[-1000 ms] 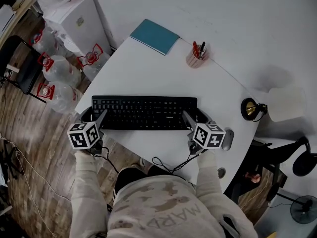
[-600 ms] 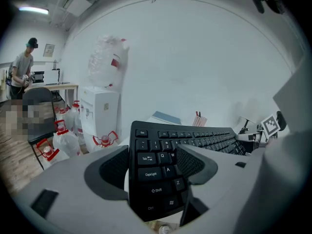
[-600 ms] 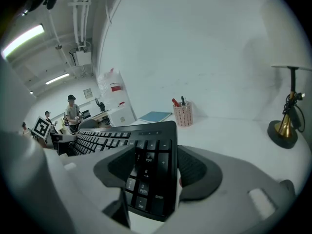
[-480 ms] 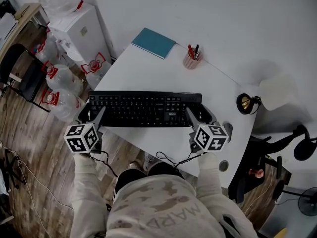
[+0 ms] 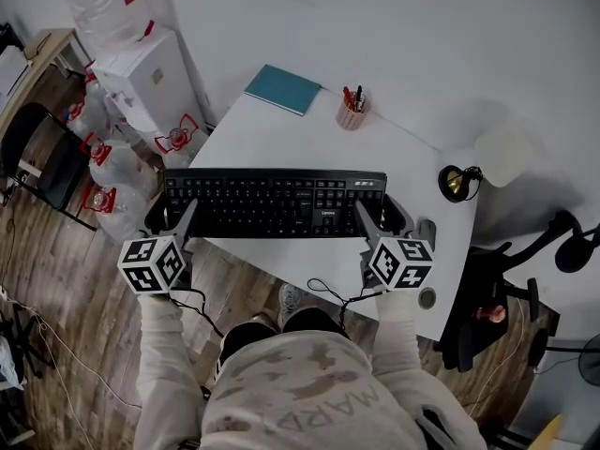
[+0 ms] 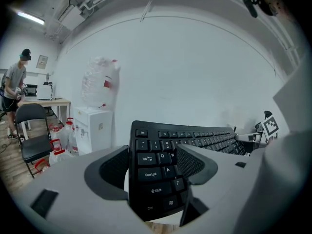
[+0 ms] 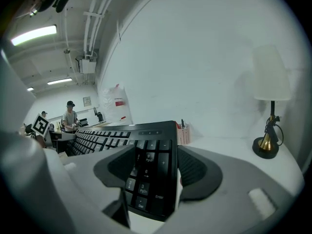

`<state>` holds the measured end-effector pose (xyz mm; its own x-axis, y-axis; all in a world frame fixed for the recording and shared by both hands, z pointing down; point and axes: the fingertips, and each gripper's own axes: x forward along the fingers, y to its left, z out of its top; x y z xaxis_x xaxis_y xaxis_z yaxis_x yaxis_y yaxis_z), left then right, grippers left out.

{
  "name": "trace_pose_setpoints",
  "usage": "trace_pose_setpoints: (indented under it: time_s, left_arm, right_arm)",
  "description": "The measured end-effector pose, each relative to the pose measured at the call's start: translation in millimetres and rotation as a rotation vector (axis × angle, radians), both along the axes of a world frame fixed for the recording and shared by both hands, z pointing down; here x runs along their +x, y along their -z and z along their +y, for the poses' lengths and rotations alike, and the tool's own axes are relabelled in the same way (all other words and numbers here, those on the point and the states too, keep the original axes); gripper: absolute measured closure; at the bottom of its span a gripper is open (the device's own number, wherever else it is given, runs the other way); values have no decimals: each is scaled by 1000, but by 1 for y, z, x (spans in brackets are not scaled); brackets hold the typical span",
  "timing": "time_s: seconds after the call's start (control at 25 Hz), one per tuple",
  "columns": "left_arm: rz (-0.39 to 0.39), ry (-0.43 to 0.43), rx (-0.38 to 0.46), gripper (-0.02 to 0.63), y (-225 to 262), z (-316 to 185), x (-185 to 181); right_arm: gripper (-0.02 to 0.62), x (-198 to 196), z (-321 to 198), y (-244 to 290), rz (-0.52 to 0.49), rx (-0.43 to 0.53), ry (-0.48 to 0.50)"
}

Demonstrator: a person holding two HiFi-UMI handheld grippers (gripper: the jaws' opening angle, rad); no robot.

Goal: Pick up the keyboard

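A black keyboard [image 5: 272, 202] hangs level above the front of the white table [image 5: 281, 139], held at both ends. My left gripper [image 5: 172, 217] is shut on its left end, and in the left gripper view the jaws straddle the Caps Lock and Shift keys of the keyboard [image 6: 155, 172]. My right gripper [image 5: 379, 217] is shut on the right end. In the right gripper view the number-pad end of the keyboard [image 7: 148, 174] sits between the two pads. Both grippers point forward and slightly down.
On the table lie a teal book [image 5: 283, 89], a pen cup [image 5: 351, 112], a small lamp [image 5: 457, 182] and a mouse [image 5: 427, 233]. A white cabinet [image 5: 141, 78], water jugs [image 5: 103, 167] and a black chair [image 5: 37, 157] stand at the left. A person [image 6: 12, 94] stands far off.
Both grippers have risen together with the keyboard in them. The keyboard has come up off the table toward the head camera, staying level.
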<state>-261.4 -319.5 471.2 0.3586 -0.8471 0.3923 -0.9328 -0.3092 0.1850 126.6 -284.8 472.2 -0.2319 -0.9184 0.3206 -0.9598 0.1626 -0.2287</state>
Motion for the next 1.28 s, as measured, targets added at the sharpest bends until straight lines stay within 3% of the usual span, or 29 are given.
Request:
trace_pose_setpoints:
  time_s: [1.28]
  left_arm:
    - [58, -65, 285, 291, 115, 29, 0]
  right_arm:
    - [313, -4, 57, 123, 75, 277, -76]
